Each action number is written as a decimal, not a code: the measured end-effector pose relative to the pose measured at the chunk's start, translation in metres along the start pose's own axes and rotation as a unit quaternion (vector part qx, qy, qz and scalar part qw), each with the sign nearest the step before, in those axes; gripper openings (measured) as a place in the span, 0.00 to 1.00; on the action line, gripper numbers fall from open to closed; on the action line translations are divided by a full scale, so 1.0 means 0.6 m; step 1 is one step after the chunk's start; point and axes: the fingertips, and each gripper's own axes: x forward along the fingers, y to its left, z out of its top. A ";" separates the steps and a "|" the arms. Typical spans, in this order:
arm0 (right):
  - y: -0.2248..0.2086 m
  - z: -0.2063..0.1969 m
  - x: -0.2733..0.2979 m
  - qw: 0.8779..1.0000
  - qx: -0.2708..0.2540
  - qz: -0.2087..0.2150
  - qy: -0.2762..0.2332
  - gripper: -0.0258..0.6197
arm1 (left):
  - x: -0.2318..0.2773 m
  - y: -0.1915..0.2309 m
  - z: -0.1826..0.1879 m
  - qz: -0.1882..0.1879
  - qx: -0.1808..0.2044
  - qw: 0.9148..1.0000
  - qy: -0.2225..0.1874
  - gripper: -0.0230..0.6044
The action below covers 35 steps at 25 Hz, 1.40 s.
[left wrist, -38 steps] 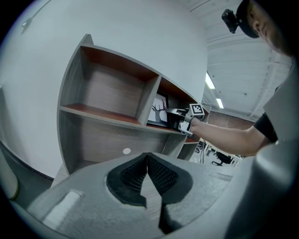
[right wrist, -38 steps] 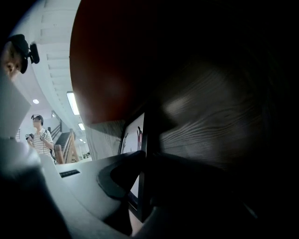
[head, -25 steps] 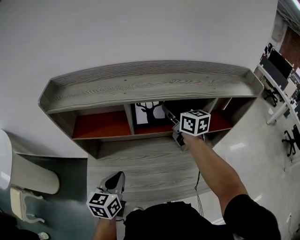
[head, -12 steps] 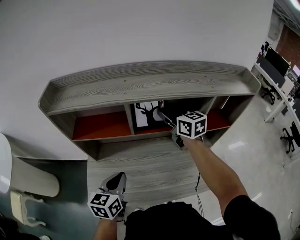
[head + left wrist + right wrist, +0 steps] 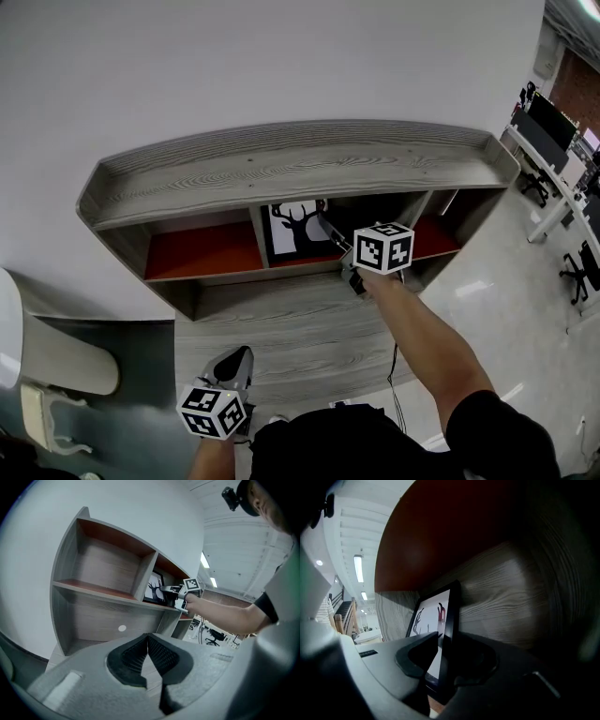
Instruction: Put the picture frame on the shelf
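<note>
A black picture frame [image 5: 294, 228] with a deer print stands upright in the middle compartment of the grey wooden shelf [image 5: 281, 169], on its red board. My right gripper [image 5: 326, 221] reaches into that compartment. The frame's right edge [image 5: 449, 616] stands between its jaws. The jaws have just been closing, and a sliver of gap still shows on the left side. My left gripper [image 5: 240, 356] hangs low near my body, shut and empty, its fingertips [image 5: 148, 638] meeting. From there the frame [image 5: 155, 586] and the right gripper [image 5: 169, 590] show across the room.
The shelf's left compartment [image 5: 202, 248] and right compartment [image 5: 436, 239] hold nothing. A white rounded fixture [image 5: 37, 347] stands at the far left. Office desks and chairs [image 5: 562, 159] fill the right edge. A cable [image 5: 397, 370] trails on the floor below the shelf.
The right gripper's cube has edged slightly left in the head view, and more of the deer print shows. The left gripper has stayed put.
</note>
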 end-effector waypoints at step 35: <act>-0.009 0.004 0.026 0.999 -0.011 -0.026 0.015 0.41 | 0.007 -0.010 0.002 -0.010 0.005 1.000 0.003 0.05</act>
